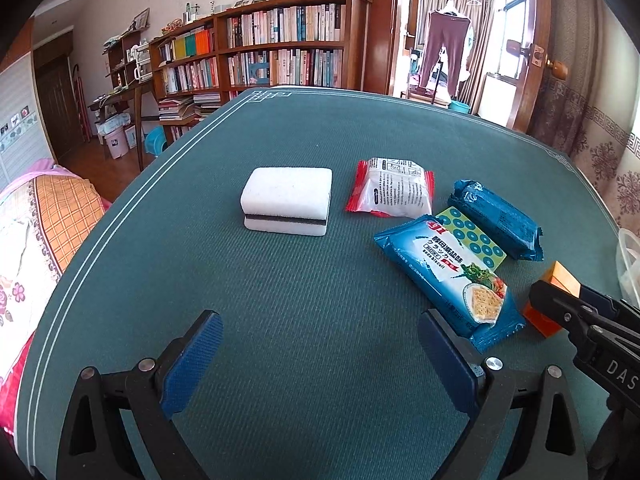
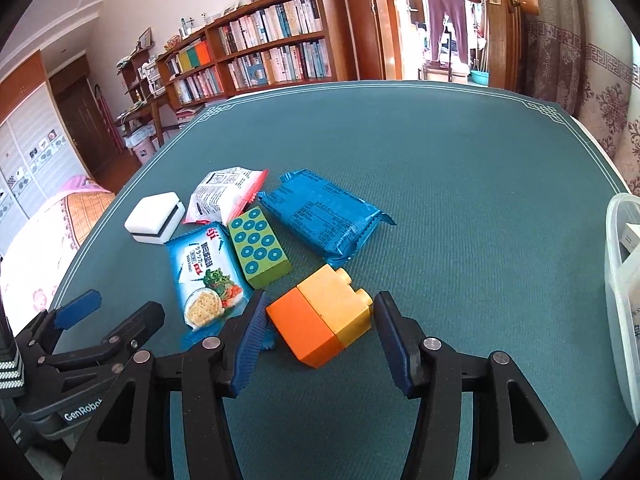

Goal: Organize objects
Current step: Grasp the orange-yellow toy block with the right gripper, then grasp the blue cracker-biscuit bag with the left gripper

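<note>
Three snack packets: two blue (image 2: 326, 216) (image 2: 208, 276), one red-edged white (image 2: 222, 196). One sponge (image 2: 154, 218), one green block (image 2: 260, 252). Right gripper (image 2: 316, 320) straddles the orange-yellow block pair (image 2: 320, 320), pads not visibly pressing; left gripper (image 1: 320, 344) released, empty

Teal ribbed cloth with pale border lines on the bench (image 2: 460, 200). White sponge (image 1: 287, 200) with a dark middle band. Green block (image 2: 259, 247) dotted with teal rings. Orange-and-yellow block (image 2: 320, 320). Blue cracker packet (image 2: 206, 276); red-edged white packet (image 1: 390, 192).
</note>
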`<state>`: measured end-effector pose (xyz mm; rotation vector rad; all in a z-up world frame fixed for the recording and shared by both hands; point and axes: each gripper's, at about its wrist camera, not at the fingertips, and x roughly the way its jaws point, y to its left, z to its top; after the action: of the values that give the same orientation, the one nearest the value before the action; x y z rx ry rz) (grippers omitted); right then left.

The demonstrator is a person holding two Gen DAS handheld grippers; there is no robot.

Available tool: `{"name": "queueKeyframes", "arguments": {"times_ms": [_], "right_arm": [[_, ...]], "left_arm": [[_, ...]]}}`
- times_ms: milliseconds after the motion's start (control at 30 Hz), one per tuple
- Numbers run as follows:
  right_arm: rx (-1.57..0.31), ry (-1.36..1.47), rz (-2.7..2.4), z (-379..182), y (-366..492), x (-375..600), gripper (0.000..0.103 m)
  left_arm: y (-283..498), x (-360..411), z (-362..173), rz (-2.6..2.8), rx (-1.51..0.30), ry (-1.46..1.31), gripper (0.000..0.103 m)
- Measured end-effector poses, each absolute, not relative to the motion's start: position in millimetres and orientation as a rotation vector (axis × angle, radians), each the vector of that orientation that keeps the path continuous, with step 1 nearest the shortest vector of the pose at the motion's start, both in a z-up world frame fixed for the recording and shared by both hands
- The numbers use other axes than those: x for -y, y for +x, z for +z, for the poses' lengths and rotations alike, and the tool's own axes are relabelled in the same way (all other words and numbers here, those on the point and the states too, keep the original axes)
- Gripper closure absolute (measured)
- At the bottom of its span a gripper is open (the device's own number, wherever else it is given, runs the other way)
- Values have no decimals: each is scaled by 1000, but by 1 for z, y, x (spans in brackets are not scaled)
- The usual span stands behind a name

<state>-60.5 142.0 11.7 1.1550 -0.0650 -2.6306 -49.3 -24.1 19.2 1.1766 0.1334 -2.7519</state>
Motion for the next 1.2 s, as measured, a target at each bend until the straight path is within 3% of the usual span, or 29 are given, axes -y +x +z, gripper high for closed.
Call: {"name": "queueKeyframes", "arguments": {"times_ms": [700,1033,1200], "right_arm": [[166,1133,-2663,4,-29,-186,48],[215,1122,-2652,3,-26,-189,48],[222,1122,-2650,4,-27,-190,48]], "left_arm": [[-64,-16,40,-2786,-96,1188,1],[-95,-44,26,-2754,24,1230,1],[-92,-26,21,-2728,-6,1246,1]]}}
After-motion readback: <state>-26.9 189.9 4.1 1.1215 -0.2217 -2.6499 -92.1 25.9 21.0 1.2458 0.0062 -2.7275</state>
